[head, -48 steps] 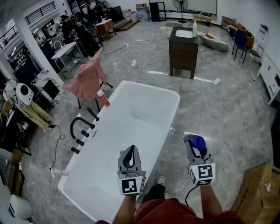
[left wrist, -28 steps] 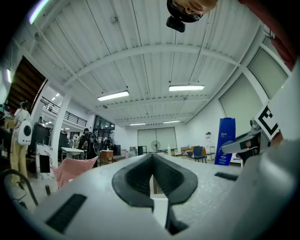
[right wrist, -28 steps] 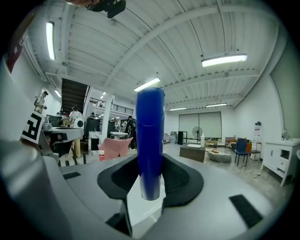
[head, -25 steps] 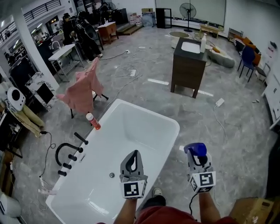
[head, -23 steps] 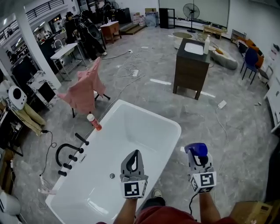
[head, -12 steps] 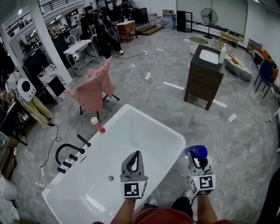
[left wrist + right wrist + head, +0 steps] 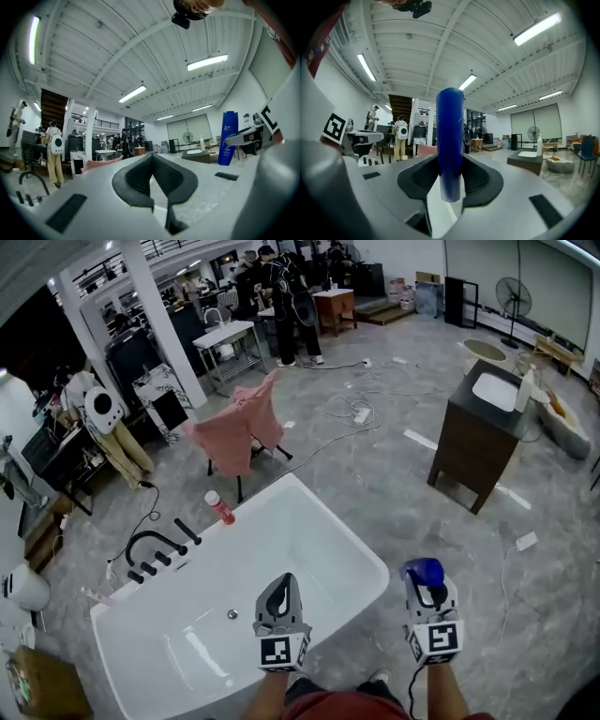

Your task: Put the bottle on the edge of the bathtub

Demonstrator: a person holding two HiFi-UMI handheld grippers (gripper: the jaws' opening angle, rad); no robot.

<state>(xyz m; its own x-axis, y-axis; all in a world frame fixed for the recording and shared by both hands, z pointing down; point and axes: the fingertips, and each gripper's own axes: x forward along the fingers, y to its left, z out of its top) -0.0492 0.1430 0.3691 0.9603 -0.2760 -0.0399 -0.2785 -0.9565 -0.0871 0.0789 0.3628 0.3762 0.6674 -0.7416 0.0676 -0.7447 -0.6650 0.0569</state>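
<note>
A blue bottle (image 7: pixel 422 569) stands upright in my right gripper (image 7: pixel 425 579), which is shut on it, over the grey floor just right of the tub's near corner. In the right gripper view the bottle (image 7: pixel 450 140) rises between the two dark pads. My left gripper (image 7: pixel 283 581) is shut and holds nothing; it hovers over the white bathtub's (image 7: pixel 367 557) near end. In the left gripper view its tips (image 7: pixel 152 156) meet, and the blue bottle (image 7: pixel 228 138) shows off to the right. Both grippers point level.
A small red bottle (image 7: pixel 221 508) stands on the tub's far left rim, next to a black floor faucet (image 7: pixel 155 547). A pink cloth (image 7: pixel 234 430) hangs on a chair beyond. A dark vanity cabinet (image 7: pixel 480 432) stands at the right. Cables lie on the floor; people stand far back.
The scene has swung in the head view: the tub now lies further left and the vanity further right. Both grippers moved along with it, the right one still gripping the blue bottle.
</note>
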